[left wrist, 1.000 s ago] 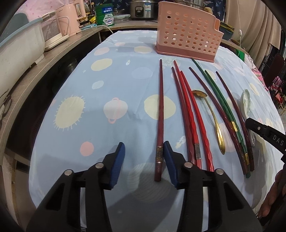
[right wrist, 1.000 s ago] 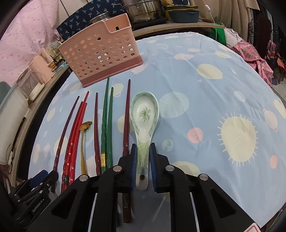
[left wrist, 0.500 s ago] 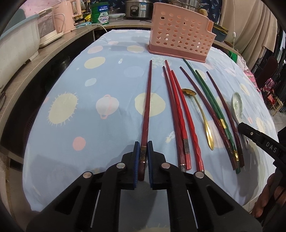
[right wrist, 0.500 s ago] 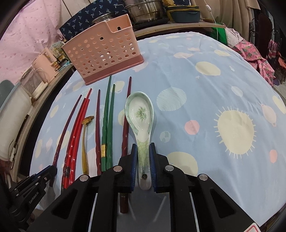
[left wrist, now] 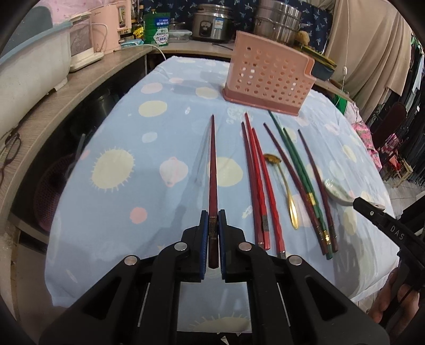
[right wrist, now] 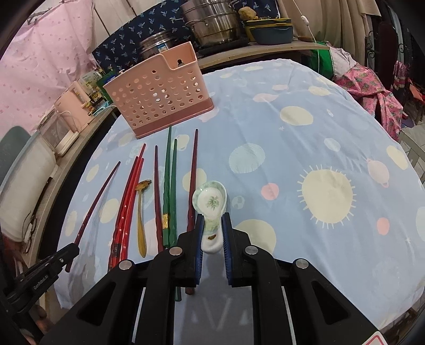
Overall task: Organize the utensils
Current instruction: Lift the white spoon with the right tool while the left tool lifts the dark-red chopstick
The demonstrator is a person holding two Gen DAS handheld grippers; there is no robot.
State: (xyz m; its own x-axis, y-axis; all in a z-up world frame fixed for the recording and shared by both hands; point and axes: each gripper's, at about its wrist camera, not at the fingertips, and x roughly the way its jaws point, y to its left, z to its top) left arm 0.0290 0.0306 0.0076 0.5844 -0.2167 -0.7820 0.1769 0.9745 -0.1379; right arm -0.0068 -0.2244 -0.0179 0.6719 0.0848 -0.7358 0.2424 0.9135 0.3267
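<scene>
My left gripper (left wrist: 212, 223) is shut on a dark red chopstick (left wrist: 213, 169) and holds it above the cloth, tip toward the pink perforated utensil holder (left wrist: 268, 77). My right gripper (right wrist: 212, 225) is shut on the handle of a white ceramic spoon (right wrist: 211, 200) with a green flower, lifted off the cloth. Several red, maroon and green chopsticks (left wrist: 256, 180) and a gold spoon (left wrist: 285, 185) lie side by side on the blue cloth. The holder also shows in the right wrist view (right wrist: 159, 90) beyond the chopsticks.
A blue patterned cloth (right wrist: 305, 148) covers the round table. A wooden counter (left wrist: 66, 90) with appliances runs along the left, and pots (right wrist: 212, 24) stand behind the holder. The left gripper shows at the lower left of the right wrist view (right wrist: 39, 270).
My left gripper closed on the dark red chopstick and lifted it. My right gripper raised the ceramic spoon off the cloth and tilted it up.
</scene>
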